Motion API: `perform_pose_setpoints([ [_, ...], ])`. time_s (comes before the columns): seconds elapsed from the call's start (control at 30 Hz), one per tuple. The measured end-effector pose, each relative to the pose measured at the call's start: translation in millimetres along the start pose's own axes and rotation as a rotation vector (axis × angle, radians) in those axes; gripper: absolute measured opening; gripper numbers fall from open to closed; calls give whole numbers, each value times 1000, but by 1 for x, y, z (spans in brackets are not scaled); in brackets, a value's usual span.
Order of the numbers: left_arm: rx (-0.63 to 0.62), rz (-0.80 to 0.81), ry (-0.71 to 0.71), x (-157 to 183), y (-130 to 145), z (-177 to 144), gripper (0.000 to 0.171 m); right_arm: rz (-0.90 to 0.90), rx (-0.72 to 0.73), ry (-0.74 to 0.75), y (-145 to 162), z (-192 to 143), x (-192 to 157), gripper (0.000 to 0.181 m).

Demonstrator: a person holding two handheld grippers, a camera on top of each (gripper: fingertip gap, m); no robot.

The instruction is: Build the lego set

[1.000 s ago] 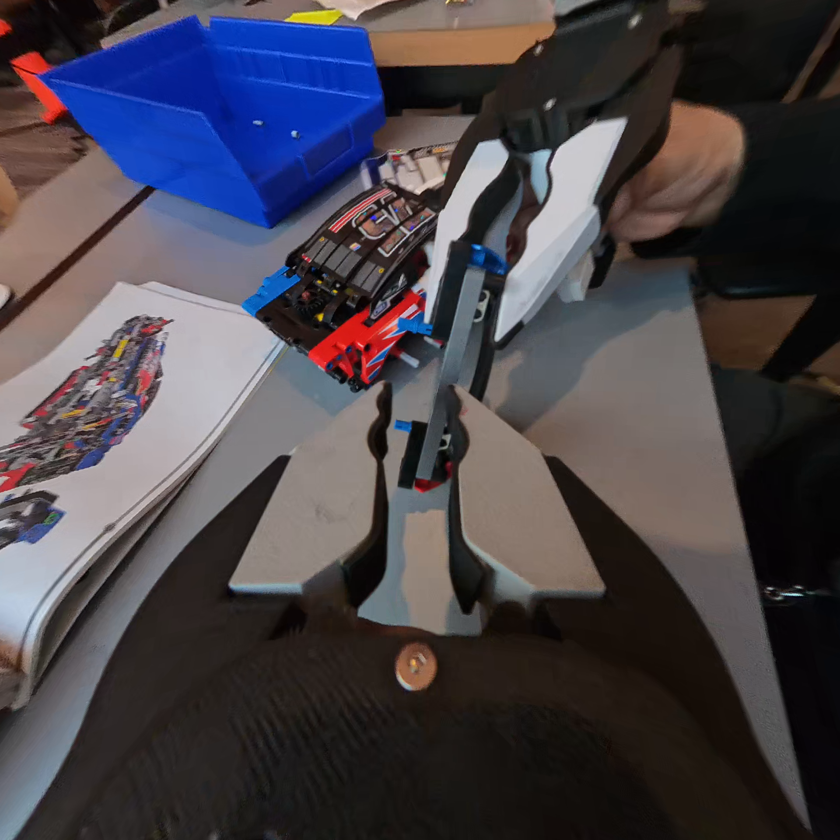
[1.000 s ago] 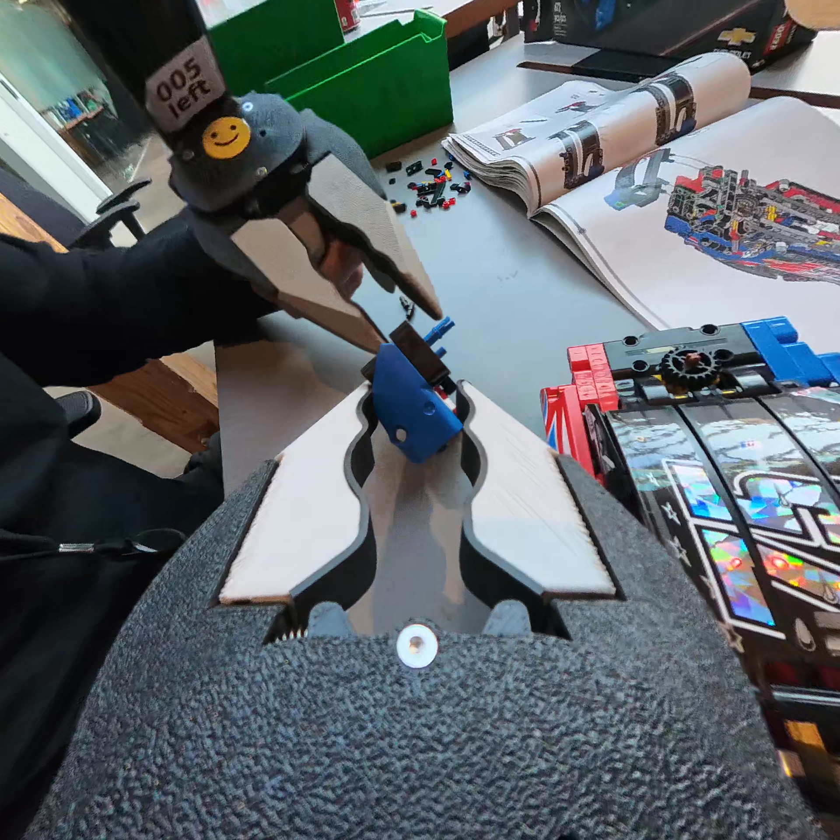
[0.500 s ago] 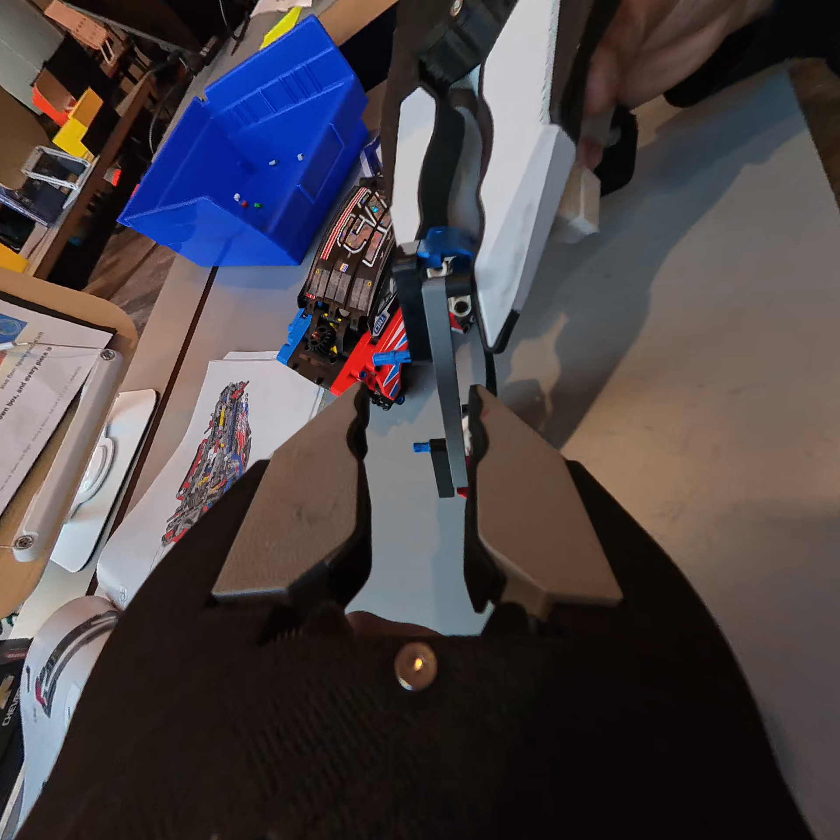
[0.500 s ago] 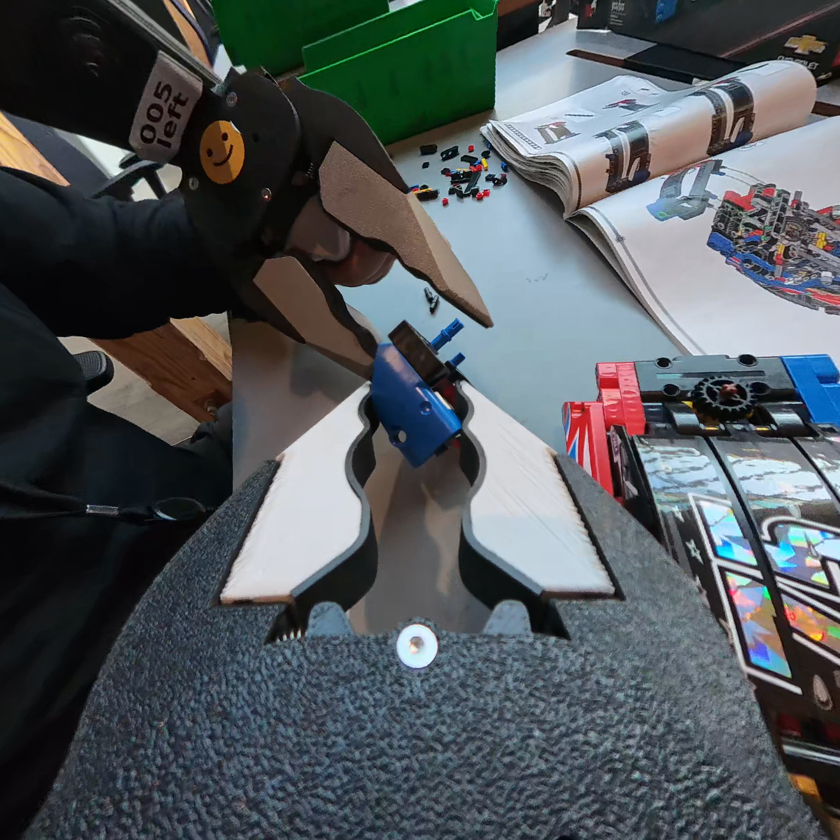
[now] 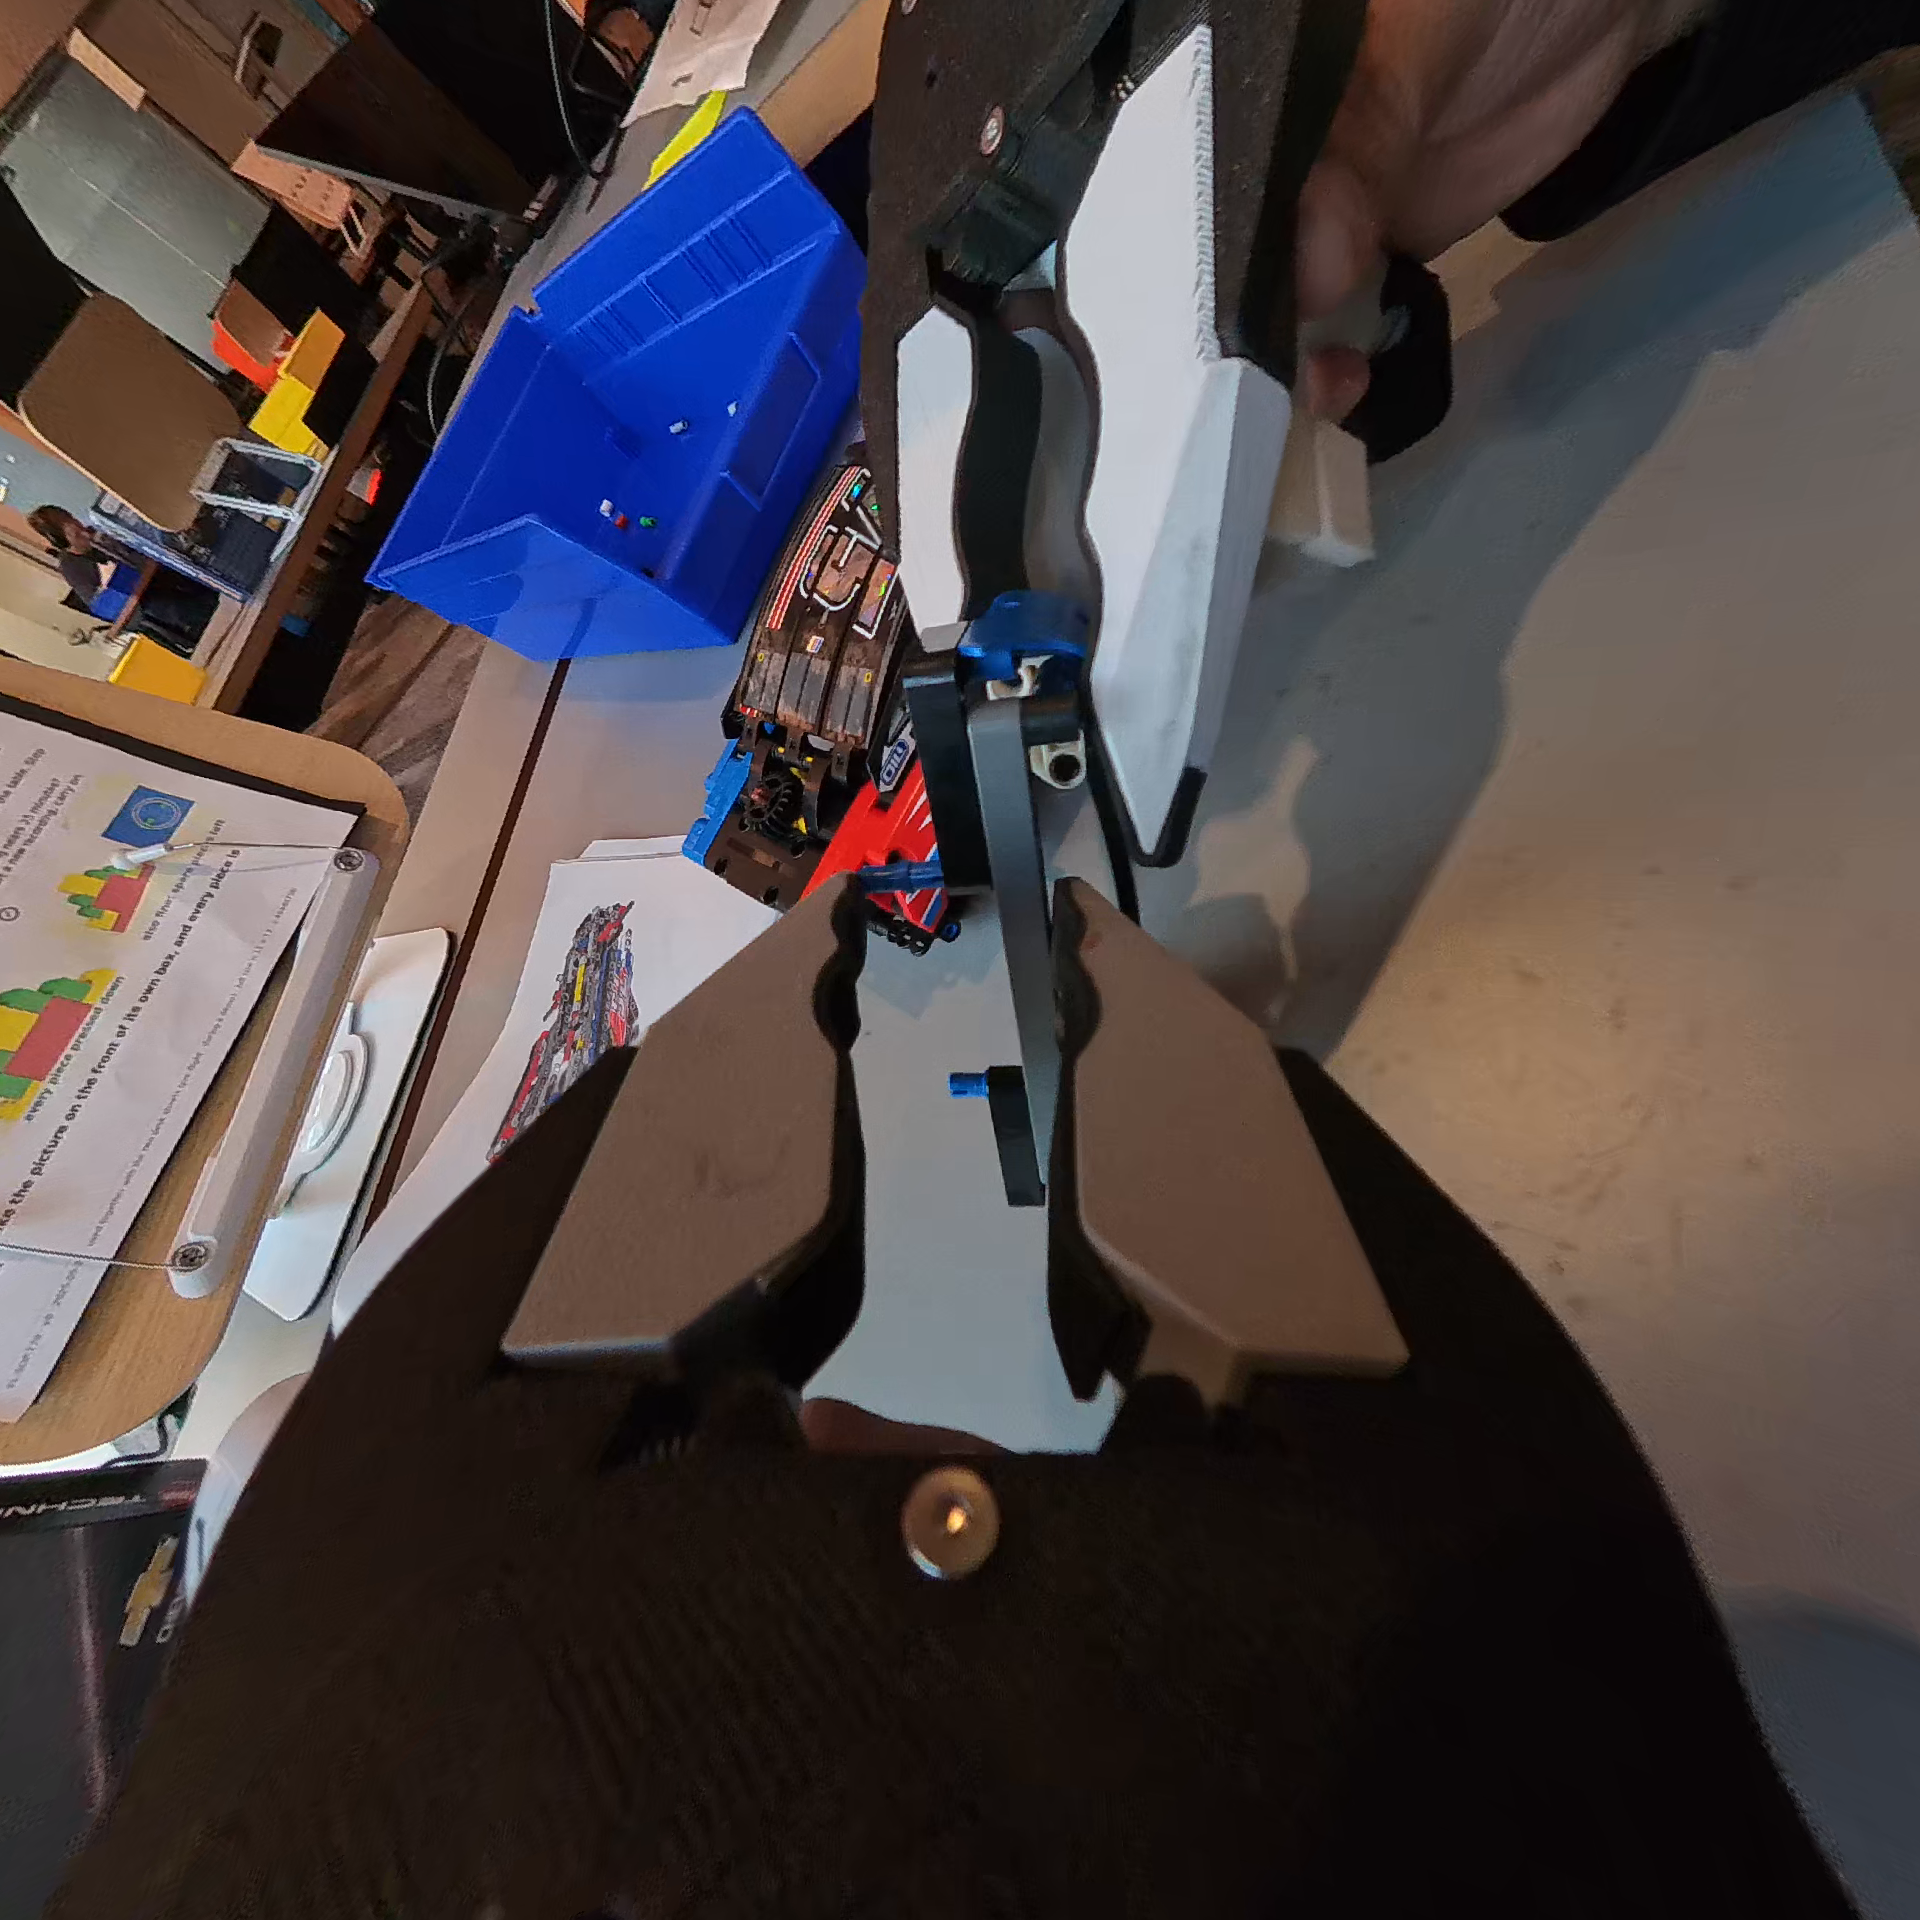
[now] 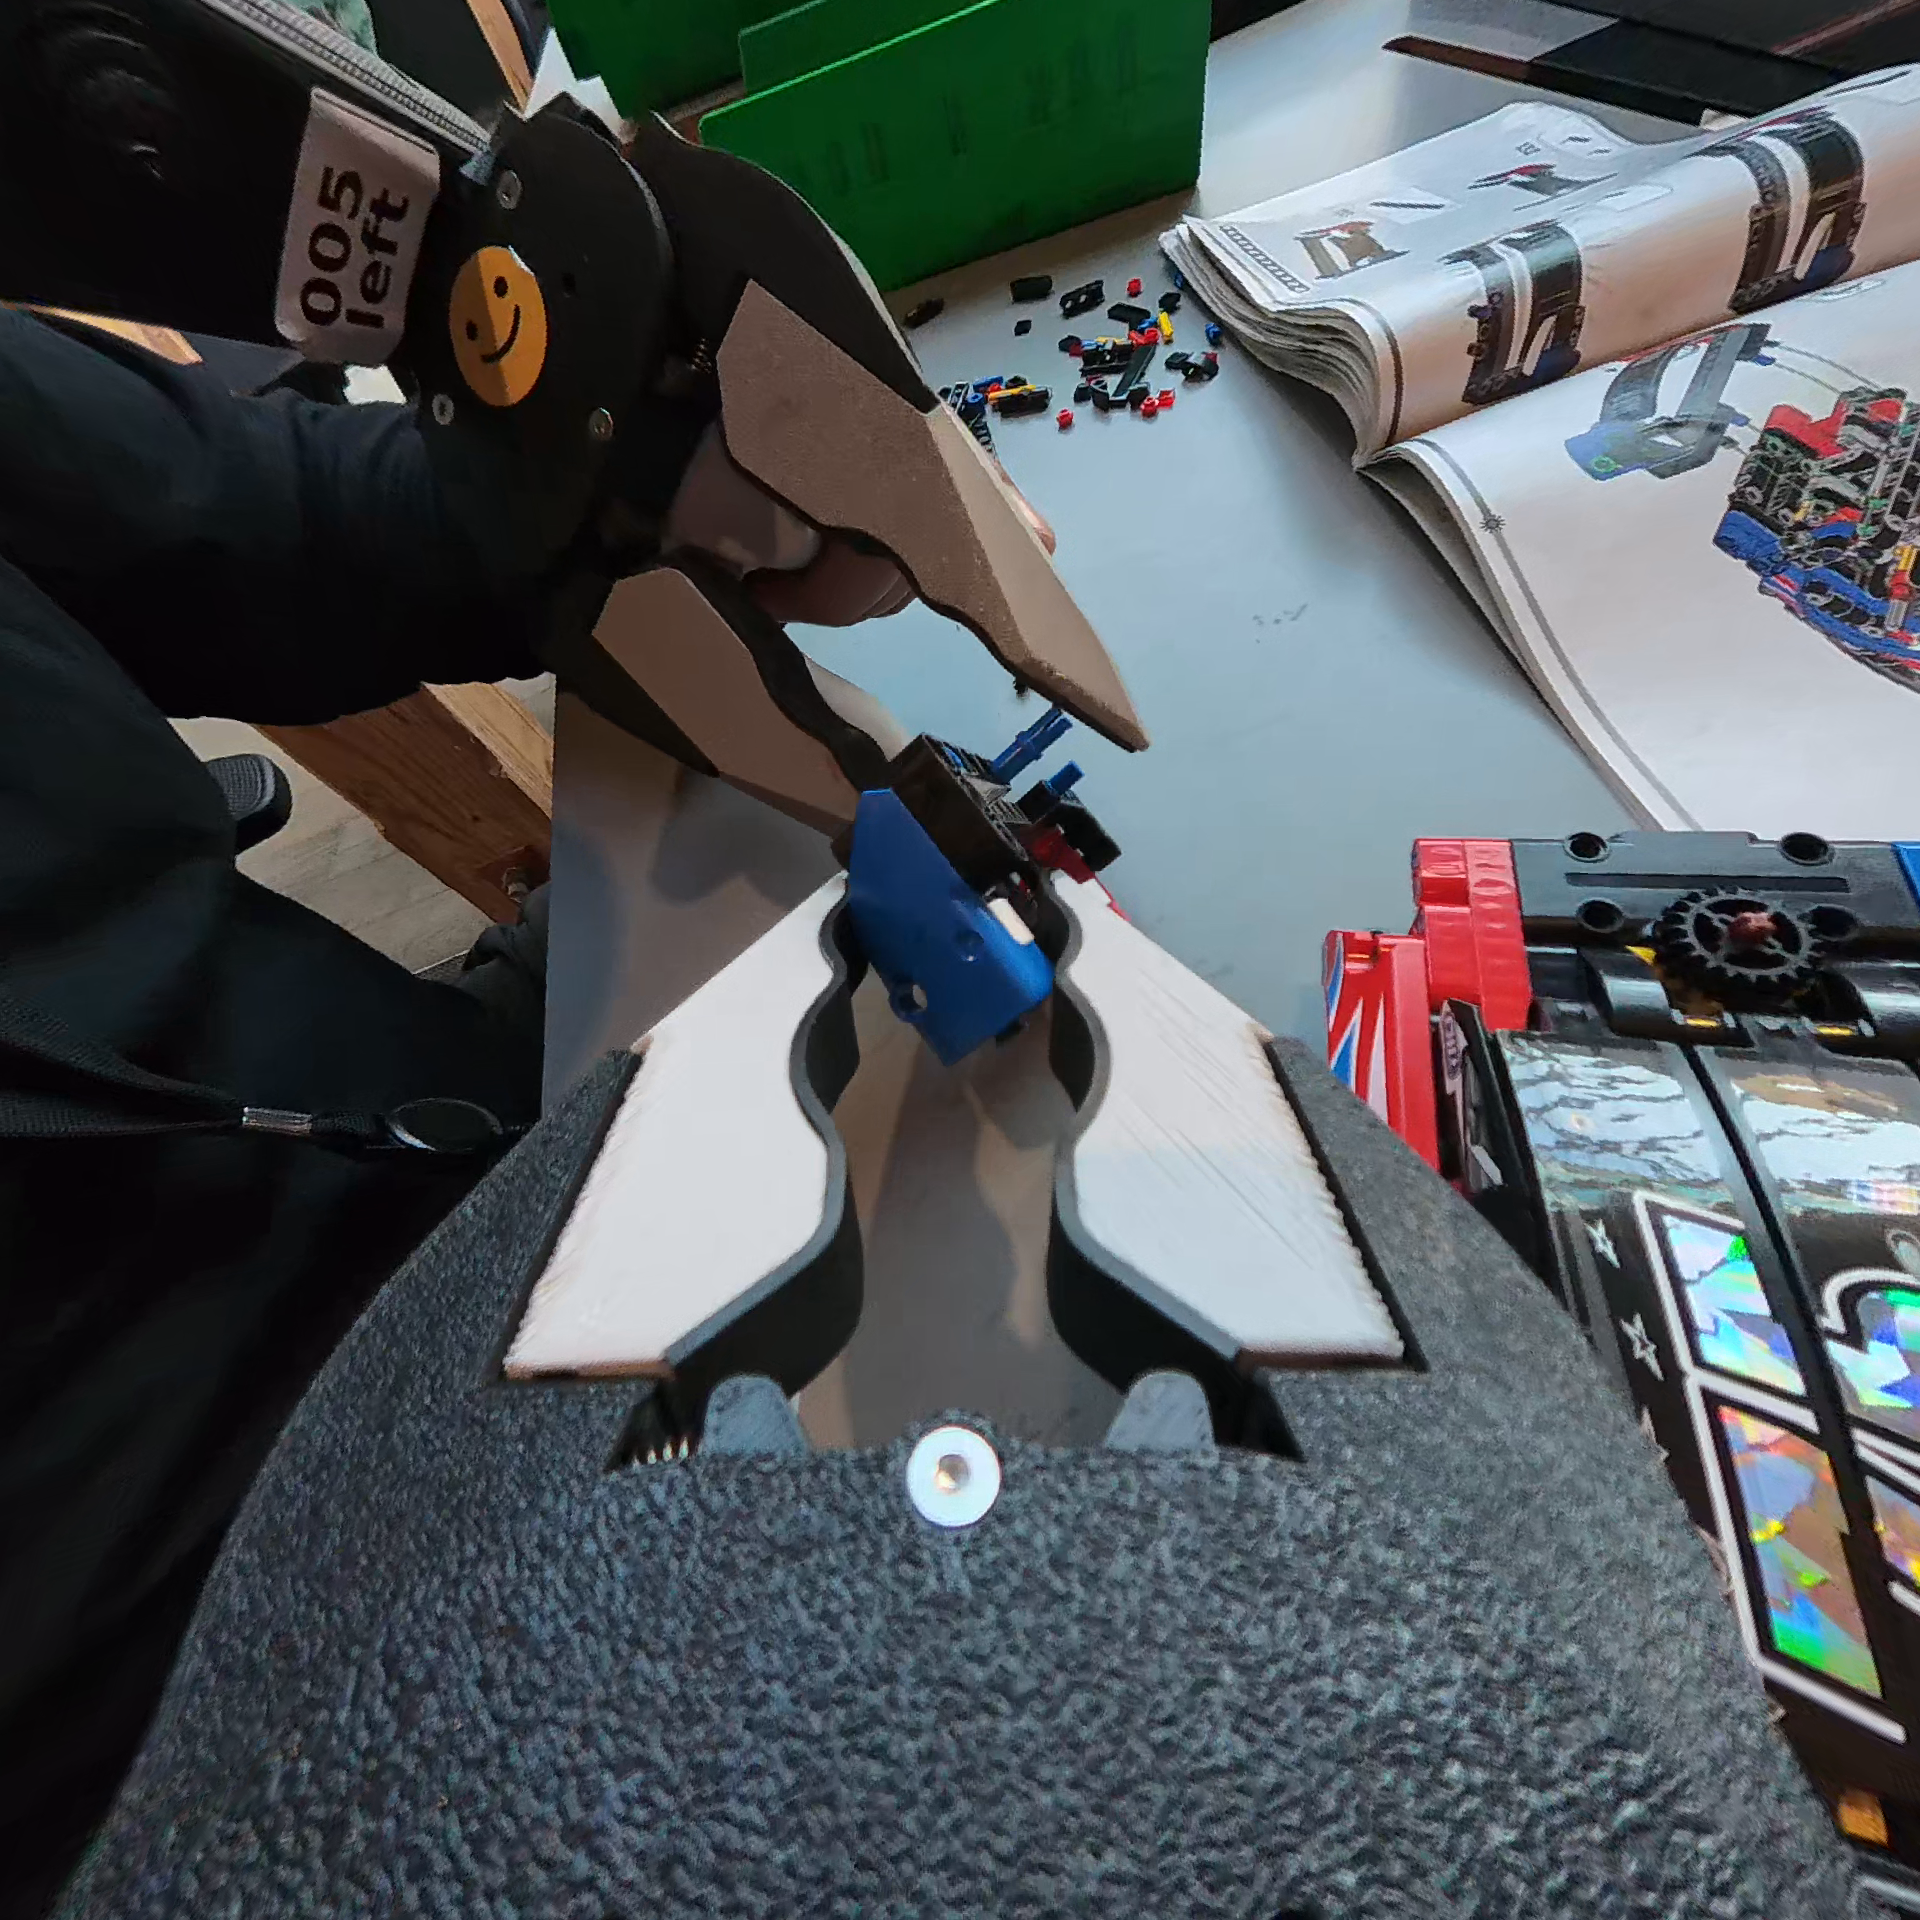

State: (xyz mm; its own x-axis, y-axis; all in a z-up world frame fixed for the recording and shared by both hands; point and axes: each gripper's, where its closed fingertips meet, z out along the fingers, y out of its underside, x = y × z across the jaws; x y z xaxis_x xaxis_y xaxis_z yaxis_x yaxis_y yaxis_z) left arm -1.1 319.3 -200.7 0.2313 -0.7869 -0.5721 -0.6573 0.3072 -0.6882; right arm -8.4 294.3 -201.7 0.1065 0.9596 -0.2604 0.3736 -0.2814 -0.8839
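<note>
A small lego sub-assembly, a grey beam [image 5: 1003, 883] with a blue piece [image 5: 1023, 623] at its far end and blue pins on the side, hangs in the air over the grey table [image 5: 1558, 935]. My right gripper [image 6: 951, 914], with white fingers, is shut on the blue piece [image 6: 956, 966]. My left gripper [image 5: 951, 904] is open around the beam's near end; the beam runs close along its right finger. In the right wrist view the left gripper [image 6: 987, 779] gapes over the assembly's black end. The black, red and blue car body [image 5: 831, 665] [image 6: 1662, 1091] lies on the table.
An open instruction book [image 5: 592, 987] [image 6: 1662, 520] lies beside the car. A blue bin [image 5: 644, 416] stands behind it. A green bin [image 6: 956, 125] and several loose small pieces [image 6: 1101, 364] are at the far side. A person's hands hold both grippers.
My left gripper, shut on the beam's near end a second ago, has opened and rolled. The right gripper keeps its hold on the blue piece.
</note>
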Motion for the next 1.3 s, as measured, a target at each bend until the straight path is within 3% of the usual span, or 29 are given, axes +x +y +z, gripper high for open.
perform_pose_setpoints([
  [0.5,29,22,-19,-3,-4,-5,30,32,8,-48,0,0,-2,32],
  [0.63,-10,50,-11,3,1,-2,21,64,-23,-52,9,4,1,32],
  [0.83,-23,55,-4,5,7,2,20,-7,-70,-5,16,8,5,32],
  [1.07,4,-81,24,-3,4,5,23,115,27,-55,1,3,10,32],
  [1.13,13,-77,27,-1,5,4,13,111,21,-56,2,4,9,32],
  [1.23,-57,-46,16,-2,18,1,38,38,10,-56,5,5,2,32],
  [1.3,-69,-58,60,4,23,-4,35,-38,-19,-38,11,7,-2,32],
])
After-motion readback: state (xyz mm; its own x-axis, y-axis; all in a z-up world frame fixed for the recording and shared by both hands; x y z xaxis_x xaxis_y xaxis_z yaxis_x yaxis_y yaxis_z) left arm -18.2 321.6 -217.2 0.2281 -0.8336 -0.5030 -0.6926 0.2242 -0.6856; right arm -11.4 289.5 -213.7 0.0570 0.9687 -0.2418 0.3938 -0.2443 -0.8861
